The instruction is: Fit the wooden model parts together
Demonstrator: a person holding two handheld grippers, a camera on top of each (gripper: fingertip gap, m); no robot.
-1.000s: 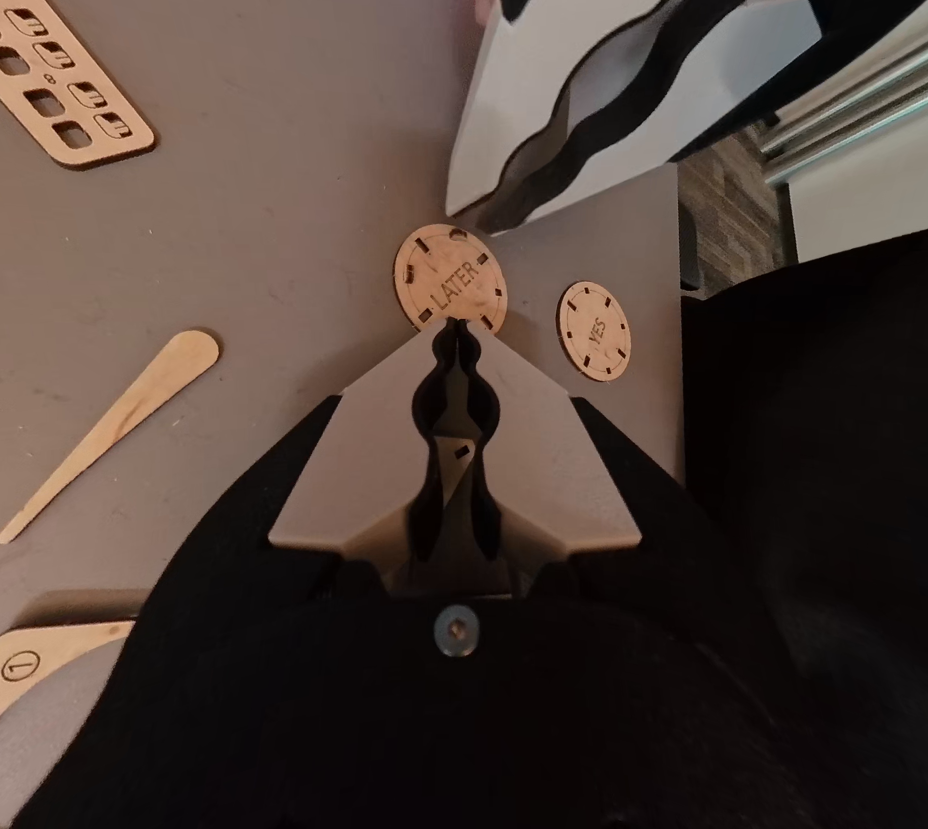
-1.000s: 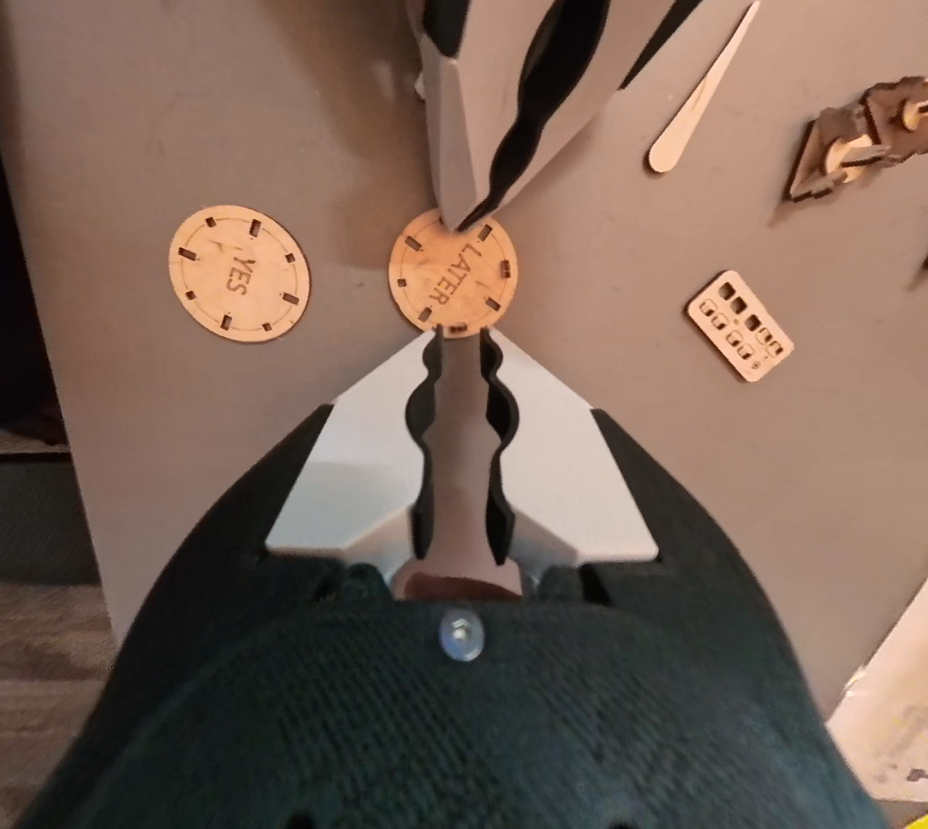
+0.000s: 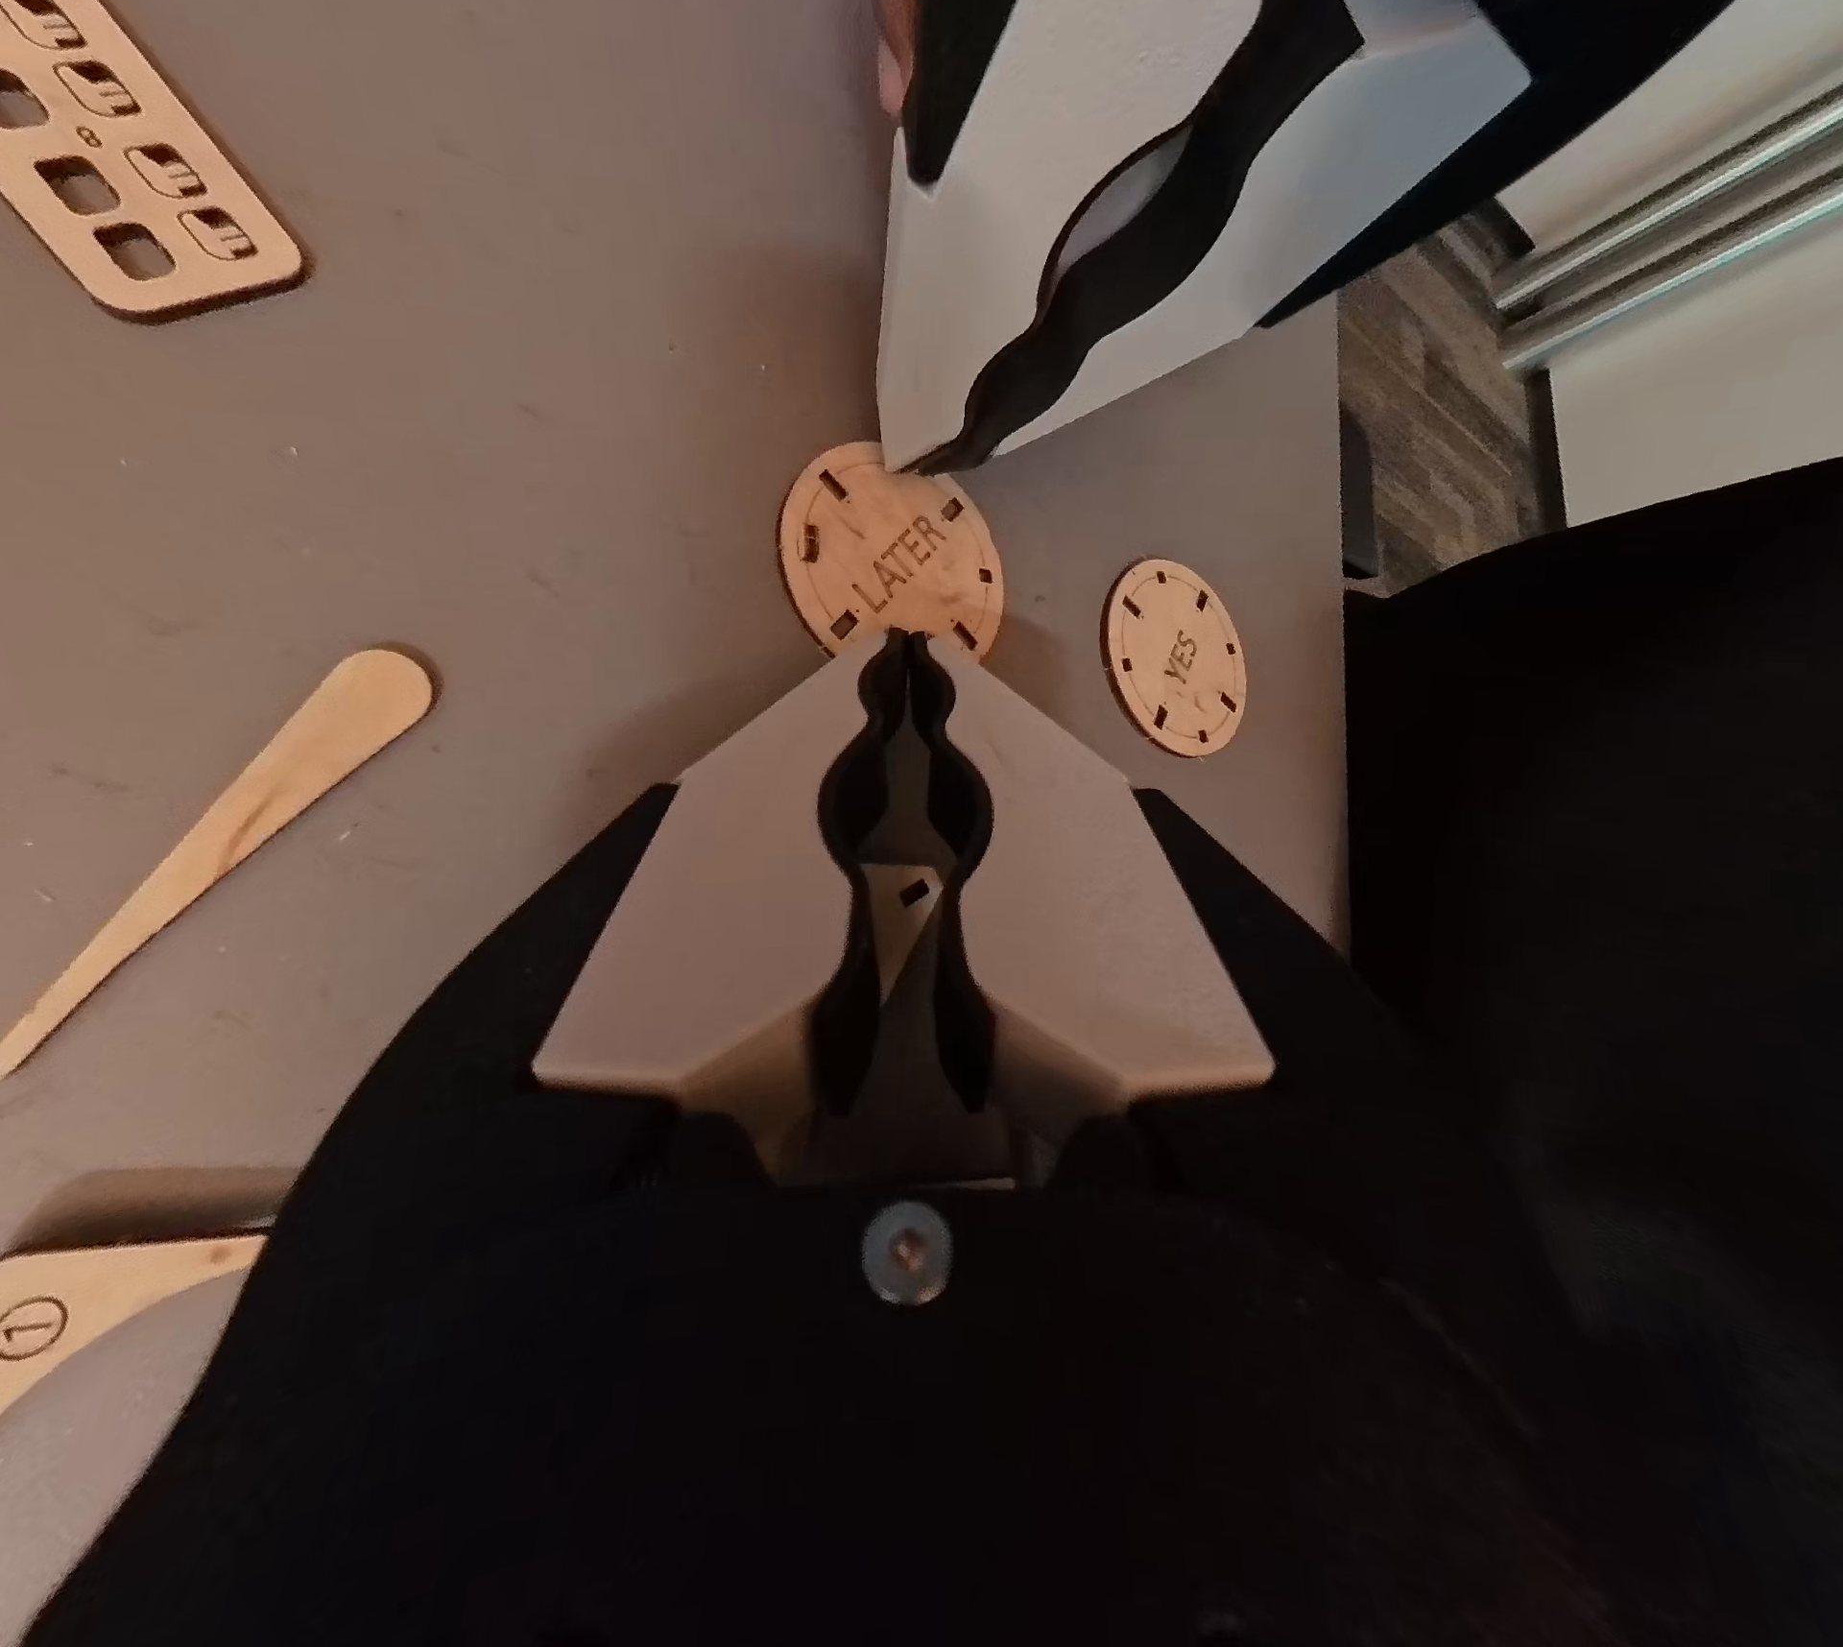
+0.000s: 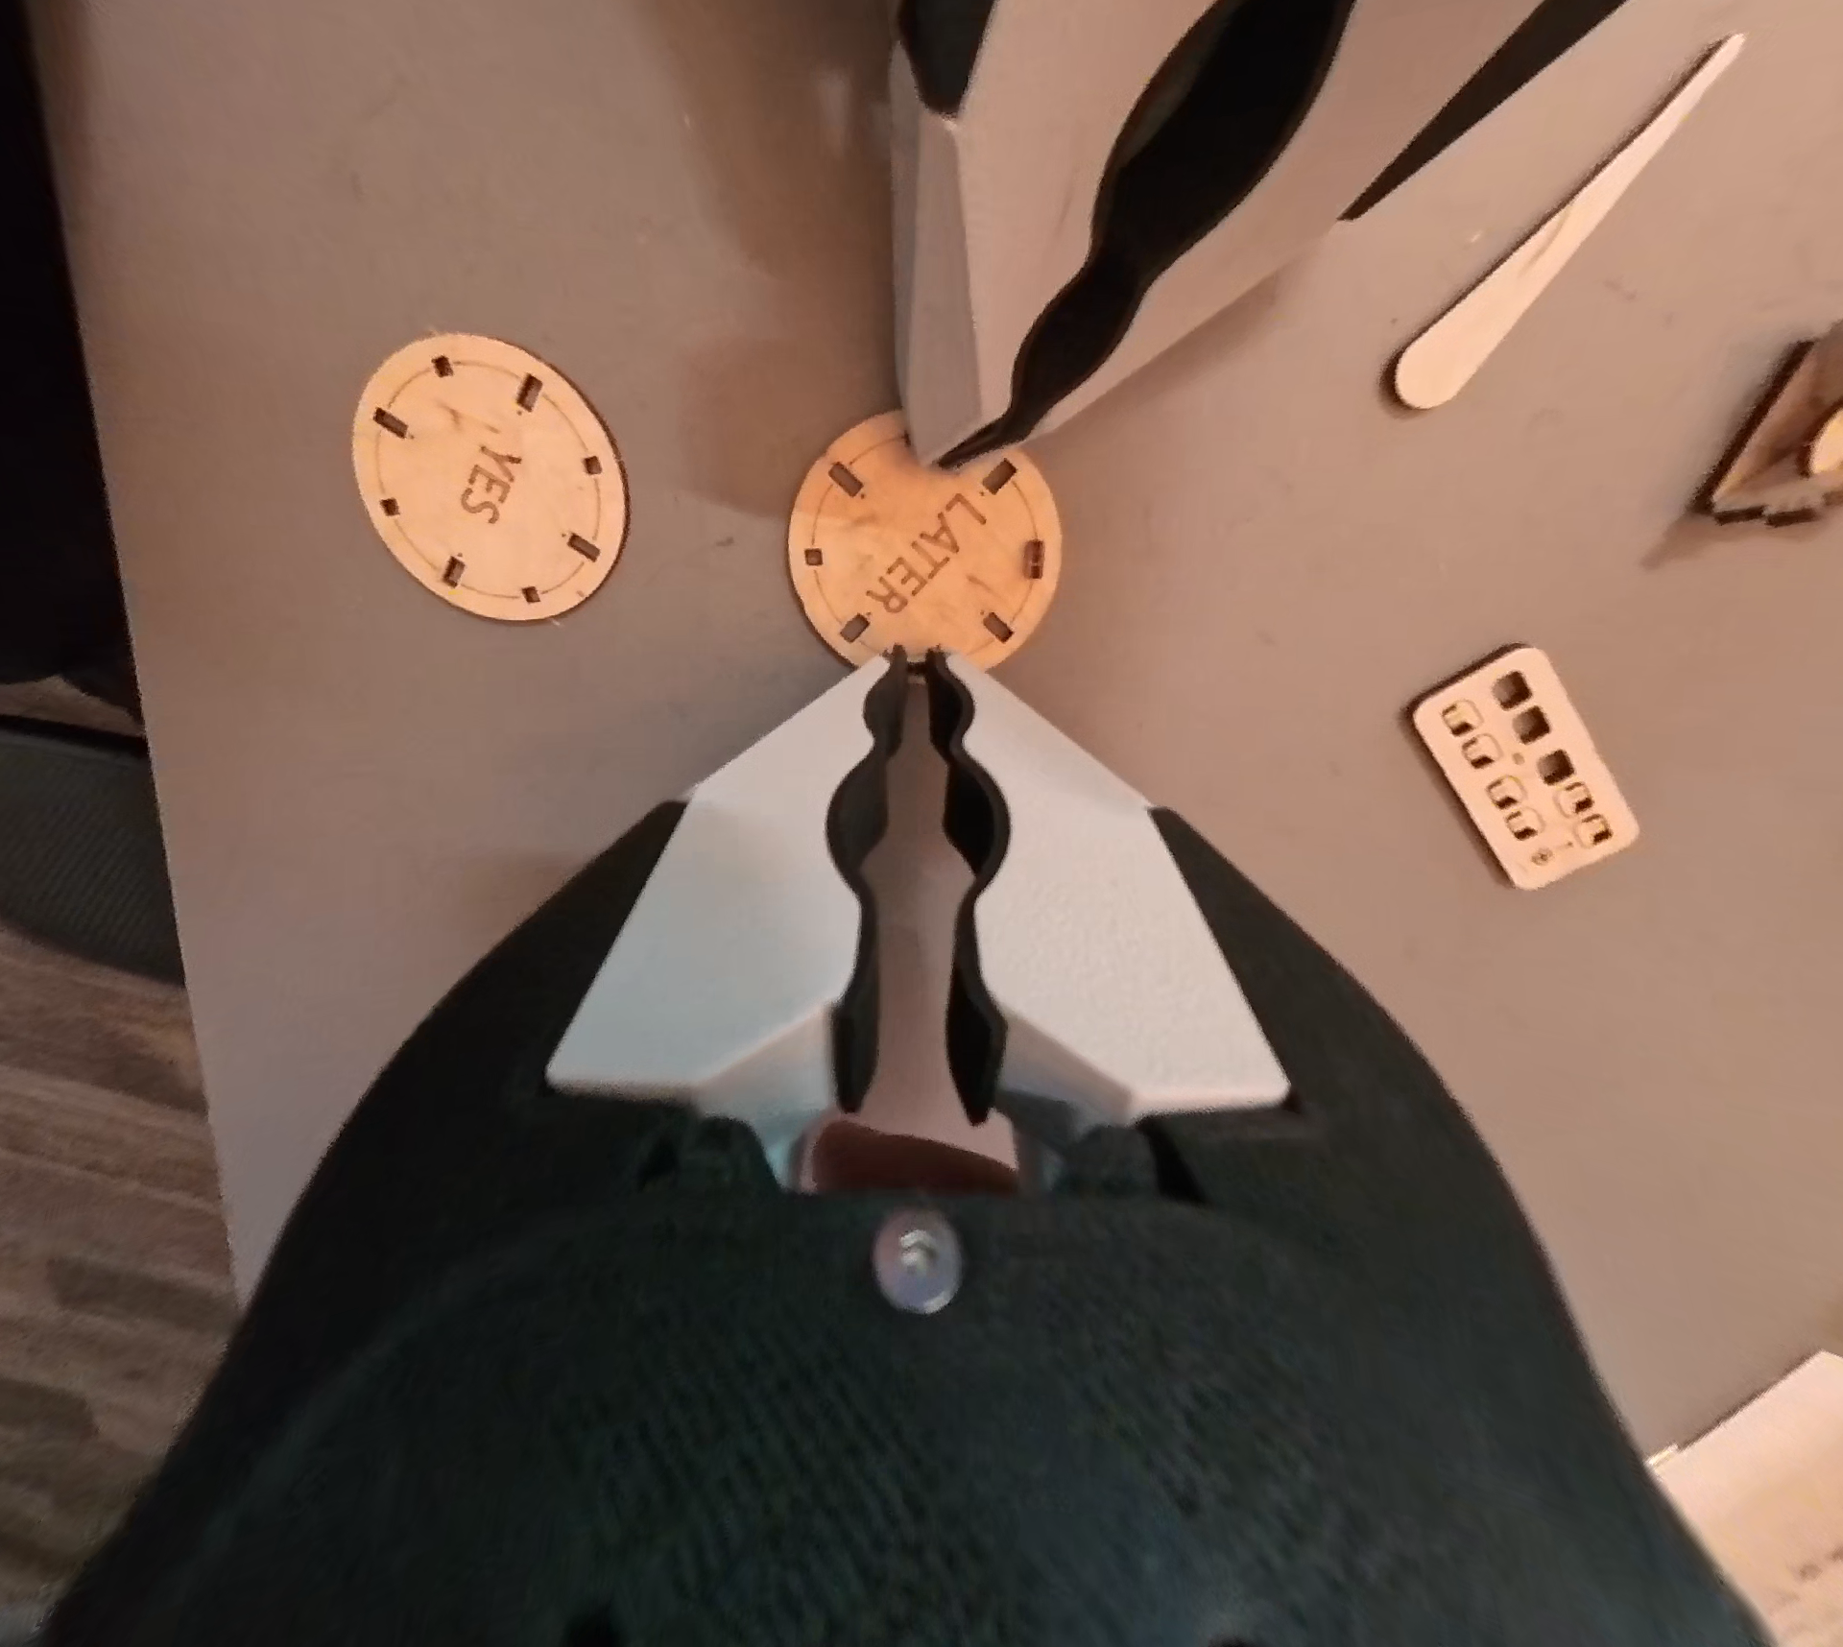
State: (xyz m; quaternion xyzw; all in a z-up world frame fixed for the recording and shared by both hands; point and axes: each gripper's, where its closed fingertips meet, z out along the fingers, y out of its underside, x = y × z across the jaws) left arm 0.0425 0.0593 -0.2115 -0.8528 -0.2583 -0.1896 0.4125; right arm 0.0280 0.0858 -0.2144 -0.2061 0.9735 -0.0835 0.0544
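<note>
A round wooden disc with slots near its rim (image 3: pixel 888 552) lies on the grey table (image 3: pixel 499 403); it also shows in the right wrist view (image 4: pixel 922 542). My left gripper (image 3: pixel 906 647) is shut, and its tips touch one edge of the disc. My right gripper (image 4: pixel 913 664) is shut, and its tips touch the opposite edge. Each gripper shows across the disc in the other's view: the right gripper (image 3: pixel 922 460) and the left gripper (image 4: pixel 947 457). The disc lies between the two pairs of tips.
A second slotted wooden disc (image 3: pixel 1175 659) (image 4: pixel 489 482) lies beside the first, near the table's edge (image 3: pixel 1336 702). A flat wooden stick (image 3: pixel 249 801) (image 4: pixel 1556 243), a slotted rectangular wooden card (image 3: pixel 130 143) (image 4: pixel 1521 766), a small wooden assembly (image 4: pixel 1785 442) and another wooden piece (image 3: pixel 90 1300) lie farther off. The grippers are tip to tip, or close to it. The flat wooden stick (image 3: pixel 249 801) lies around 10 cm away from my left fingertips. Look for it in the right wrist view (image 4: pixel 1543 268) too.
My right gripper's jaws have closed from a clear gap to nearly touching at the disc's edge. My left gripper has stayed shut at the opposite edge. The disc has hardly moved.
</note>
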